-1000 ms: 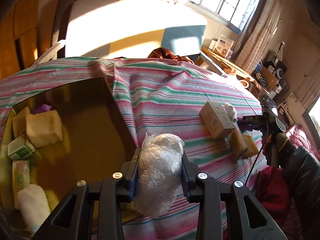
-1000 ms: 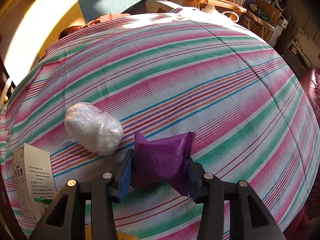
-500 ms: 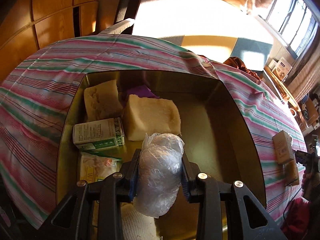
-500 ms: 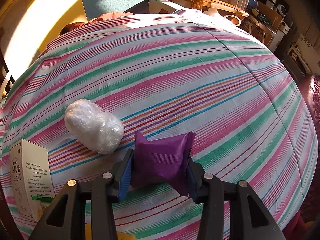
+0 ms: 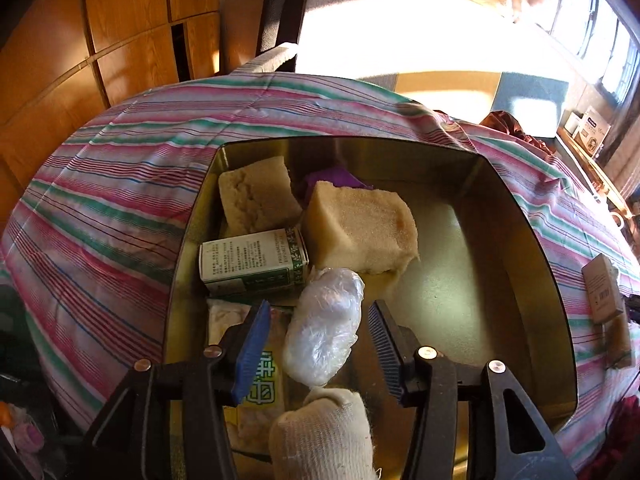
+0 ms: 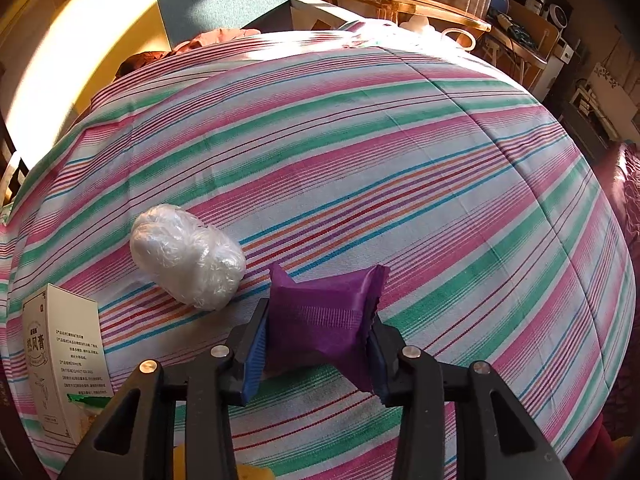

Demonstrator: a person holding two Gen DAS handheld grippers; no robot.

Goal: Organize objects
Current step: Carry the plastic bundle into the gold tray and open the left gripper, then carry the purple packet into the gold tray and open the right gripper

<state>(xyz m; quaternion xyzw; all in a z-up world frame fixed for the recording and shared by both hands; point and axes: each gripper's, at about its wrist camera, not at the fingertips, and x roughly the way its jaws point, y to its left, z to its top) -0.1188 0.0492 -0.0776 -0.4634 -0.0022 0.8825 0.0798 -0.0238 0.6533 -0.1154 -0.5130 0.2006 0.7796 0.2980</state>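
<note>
Blue pads on my left gripper [image 5: 316, 350] have just been opening: half a second back they were clamped on the plastic-wrapped bundle [image 5: 325, 326], and now there's daylight on both sides of it. So that one's released. It sits between the jaws without touching either pad, a bit nearer the 3 o'clock one, tilted with its top end toward 12. It looks like it's resting on the stuff already in the gold tin [image 5: 516, 240], but I can't tell exactly what it's leaning on.

Going outward from there: a white cloth roll [image 5: 324, 436] at 6 o'clock, right under the bundle; a green-and-white carton [image 5: 252, 262] at about 11; a tan sponge block [image 5: 360, 228] at 12 to 1, with a second sponge [image 5: 256, 196] behind the carton. Since a second ago the view has swung from the striped bedsheet [image 5: 100, 216] to right over the tin. My take: this drop-off is basically done, and the left just needs to back out.

Right gripper [image 6: 318, 346] has been squeezing in a touch more and is clamped on the purple packet [image 6: 324, 316], which sticks out toward 12. Another wrapped bundle [image 6: 188, 256] lies on the sheet at 10 o'clock, just beside the packet, and a white box [image 6: 64, 364] stands at 9. Packet's probably next for the tin.
</note>
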